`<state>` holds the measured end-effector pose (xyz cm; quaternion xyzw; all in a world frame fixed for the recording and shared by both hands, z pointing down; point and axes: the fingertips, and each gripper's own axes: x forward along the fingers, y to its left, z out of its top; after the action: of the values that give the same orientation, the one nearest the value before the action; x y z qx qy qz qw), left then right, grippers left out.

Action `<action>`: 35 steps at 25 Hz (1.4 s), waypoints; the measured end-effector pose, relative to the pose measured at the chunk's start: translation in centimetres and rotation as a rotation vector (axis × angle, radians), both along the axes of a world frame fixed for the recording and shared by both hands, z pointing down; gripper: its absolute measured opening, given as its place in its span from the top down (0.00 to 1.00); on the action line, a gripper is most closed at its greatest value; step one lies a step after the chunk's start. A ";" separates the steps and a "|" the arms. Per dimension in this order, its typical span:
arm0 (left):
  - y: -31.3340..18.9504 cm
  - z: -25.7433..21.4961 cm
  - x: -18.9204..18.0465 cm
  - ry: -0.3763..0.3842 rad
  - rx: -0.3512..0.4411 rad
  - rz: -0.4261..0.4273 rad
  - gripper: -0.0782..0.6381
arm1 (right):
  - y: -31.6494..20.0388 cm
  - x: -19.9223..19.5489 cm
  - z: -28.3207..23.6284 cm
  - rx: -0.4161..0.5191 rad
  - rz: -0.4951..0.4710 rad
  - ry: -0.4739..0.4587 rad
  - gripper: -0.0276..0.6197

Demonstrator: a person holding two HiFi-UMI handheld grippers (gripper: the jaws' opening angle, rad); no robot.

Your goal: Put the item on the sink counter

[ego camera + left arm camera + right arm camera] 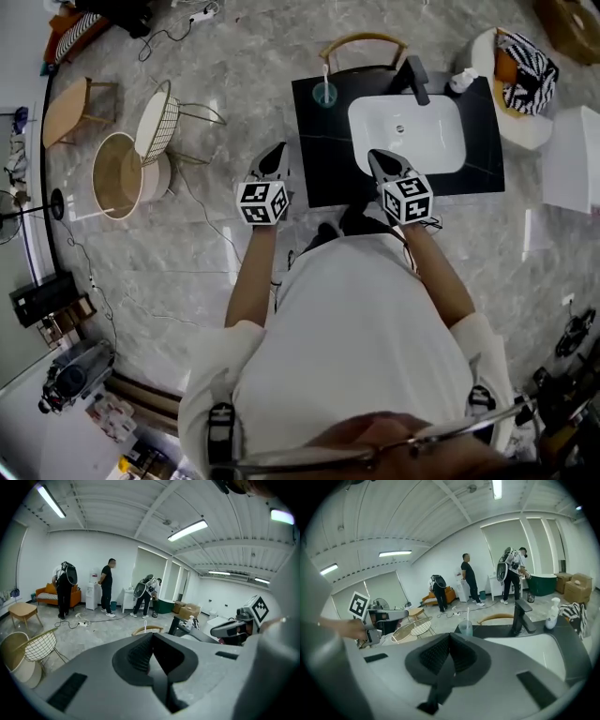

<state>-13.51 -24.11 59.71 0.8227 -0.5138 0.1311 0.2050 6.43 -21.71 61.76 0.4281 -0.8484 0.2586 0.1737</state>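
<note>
Step in hand: none started, in our judgement. The left gripper (276, 153) has its jaws pressed together with nothing between them, and so does the right gripper (377, 157). Neither carries an item.

Task's thing: we cannot tell which item is meant. Already standing on the black desk (323, 155) are a cup with a toothbrush (325, 93) at the back left, the faucet (415, 78) behind the white basin (405, 132), and a soap bottle (461, 81) at the back right.

Next move, as we judge it: pick out the item, open one pair of jaws, and grip it before going to the desk.

Edges and room:
- The right gripper is over the desk's front edge, just at the basin rim. The left gripper is off the front left corner, over the floor.
- Bare desk lies left of the basin, in front of the cup. It is the widest free patch.
- To the left, a wire chair (156, 120) and a round basket (116, 175) stand well apart from us, with cable on the floor between.
- To the right, a white seat with striped cloth (521, 58) stands just beside the desk.
</note>
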 end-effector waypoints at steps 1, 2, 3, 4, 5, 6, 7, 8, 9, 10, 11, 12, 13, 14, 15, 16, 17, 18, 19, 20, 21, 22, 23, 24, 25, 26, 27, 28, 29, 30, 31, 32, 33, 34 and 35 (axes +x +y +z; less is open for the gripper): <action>0.9 -0.3 -0.3 0.010 0.002 0.002 0.88 | 0.5 -0.3 -0.4 0.011 -0.004 0.009 0.95; 1.8 -0.5 -0.6 0.019 0.003 0.006 0.88 | 1.1 -0.5 -0.7 0.021 -0.007 0.017 0.95; 2.8 -0.7 -0.8 0.029 0.003 0.009 0.88 | 1.7 -0.8 -1.1 0.030 -0.009 0.024 0.95; 3.7 -0.8 -1.1 0.038 0.003 0.012 0.88 | 2.3 -1.1 -1.4 0.038 -0.009 0.030 0.95; 4.5 -1.0 -1.3 0.049 0.002 0.014 0.88 | 2.8 -1.3 -1.7 0.046 -0.009 0.036 0.95; 5.3 -1.3 -1.4 0.061 0.002 0.016 0.88 | 3.4 -1.4 -2.0 0.053 -0.008 0.041 0.95; 6.0 -1.5 -1.5 0.075 0.003 0.020 0.88 | 3.9 -1.5 -2.4 0.061 -0.005 0.046 0.95; 6.6 -1.6 -1.5 0.087 0.005 0.027 0.88 | 4.5 -1.5 -2.8 0.068 -0.001 0.048 0.95; 7.3 -1.8 -1.5 0.097 0.008 0.035 0.88 | 5.0 -1.5 -3.1 0.077 0.005 0.049 0.95; 7.9 -2.0 -1.4 0.102 0.011 0.045 0.88 | 5.6 -1.4 -3.5 0.085 0.013 0.048 0.95; 8.5 -2.1 -1.4 0.104 0.015 0.057 0.88 | 6.1 -1.3 -3.9 0.093 0.022 0.047 0.95; 9.1 -2.3 -1.3 0.104 0.019 0.069 0.88 | 6.7 -1.2 -4.3 0.102 0.031 0.048 0.95; 9.7 -2.4 -1.3 0.105 0.022 0.081 0.88 | 7.2 -1.1 -4.7 0.112 0.040 0.050 0.95; 10.2 -2.6 -1.3 0.107 0.025 0.090 0.88 | 7.6 -1.0 -5.1 0.120 0.046 0.053 0.95; 10.8 -2.8 -1.3 0.110 0.027 0.096 0.88 | 8.1 -0.9 -5.5 0.128 0.050 0.057 0.95; 11.4 -2.9 -1.3 0.113 0.027 0.099 0.88 | 8.7 -0.7 -5.9 0.134 0.053 0.059 0.95; 11.9 -3.0 -1.3 0.114 0.029 0.100 0.88 | 9.2 -0.5 -6.1 0.140 0.056 0.060 0.95; 12.4 -3.1 -1.2 0.114 0.032 0.098 0.88 | 9.7 -0.3 -6.4 0.145 0.058 0.059 0.95; 12.8 -3.2 -1.3 0.112 0.037 0.093 0.88 | 10.1 -0.1 -6.5 0.151 0.060 0.059 0.95; 13.1 -3.3 -1.3 0.111 0.043 0.086 0.88 | 10.4 0.1 -6.7 0.158 0.059 0.059 0.95; 13.3 -3.4 -1.4 0.111 0.049 0.078 0.88 | 10.7 0.2 -6.8 0.165 0.057 0.060 0.95; 13.5 -3.7 -1.4 0.112 0.054 0.070 0.88 | 10.9 0.3 -7.0 0.172 0.052 0.061 0.95; 13.7 -4.0 -1.3 0.114 0.060 0.063 0.88 | 11.0 0.4 -7.2 0.180 0.044 0.061 0.95; 13.9 -4.4 -1.2 0.115 0.068 0.057 0.88 | 11.1 0.5 -7.4 0.190 0.034 0.060 0.95; 14.0 -4.8 -1.0 0.117 0.076 0.051 0.88 | 11.0 0.6 -7.8 0.201 0.023 0.057 0.95; 14.1 -5.2 -0.8 0.118 0.084 0.044 0.88 | 10.9 0.7 -8.1 0.212 0.011 0.054 0.95; 14.2 -5.4 -0.5 0.119 0.089 0.036 0.88 | 10.8 1.0 -8.3 0.221 0.000 0.052 0.95; 14.4 -5.6 -0.2 0.120 0.090 0.027 0.88 | 10.7 1.3 -8.5 0.226 -0.009 0.052 0.95; 14.5 -5.7 0.1 0.121 0.089 0.017 0.88 | 10.6 1.6 -8.7 0.228 -0.017 0.052 0.95; 14.7 -5.8 0.3 0.124 0.087 0.008 0.88 | 10.6 1.9 -8.9 0.229 -0.023 0.051 0.95; 14.7 -5.9 0.5 0.127 0.086 0.001 0.88 | 10.4 2.2 -9.1 0.230 -0.028 0.048 0.95; 14.7 -6.0 0.8 0.128 0.087 -0.004 0.88 | 10.3 2.5 -9.3 0.230 -0.032 0.044 0.95; 14.7 -6.1 1.0 0.127 0.089 -0.007 0.88 | 10.1 2.7 -9.5 0.230 -0.035 0.041 0.95; 14.7 -6.2 1.2 0.124 0.092 -0.008 0.88 | 9.9 2.9 -9.5 0.231 -0.037 0.038 0.95; 14.6 -6.3 1.5 0.120 0.094 -0.010 0.88 | 9.8 3.2 -9.6 0.232 -0.040 0.035 0.95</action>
<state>-12.03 -9.47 53.38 0.8352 -0.5102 0.0561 0.1973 9.60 -11.89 52.17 0.4328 -0.8777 0.1478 0.1427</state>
